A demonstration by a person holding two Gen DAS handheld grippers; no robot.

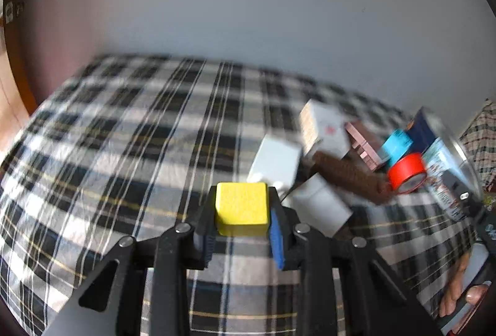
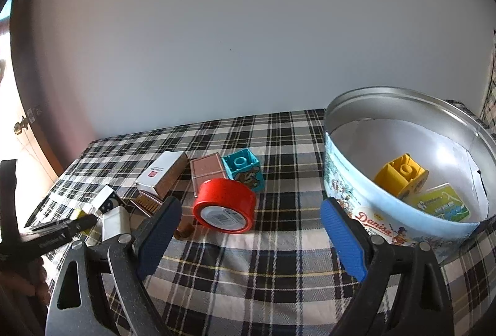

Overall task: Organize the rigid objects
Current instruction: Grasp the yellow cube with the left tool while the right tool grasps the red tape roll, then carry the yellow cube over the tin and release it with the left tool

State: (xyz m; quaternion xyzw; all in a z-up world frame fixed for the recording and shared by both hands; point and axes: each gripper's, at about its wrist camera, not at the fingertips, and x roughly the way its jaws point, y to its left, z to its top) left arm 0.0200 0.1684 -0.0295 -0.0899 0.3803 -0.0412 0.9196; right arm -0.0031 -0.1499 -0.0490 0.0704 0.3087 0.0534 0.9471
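Early stage: 2 items in tin (image 2: 341, 156), pile still outside.
Left gripper (image 1: 241, 221) clamps yellow block (image 1: 241, 205) over plaid cloth (image 1: 124, 150); right gripper (image 2: 251, 230) wide, empty; red tape roll (image 2: 224, 205), teal block (image 2: 245, 170), boxes remain.

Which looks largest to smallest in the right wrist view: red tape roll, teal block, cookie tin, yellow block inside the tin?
1. cookie tin
2. red tape roll
3. teal block and yellow block: look alike, so no ranking between them.
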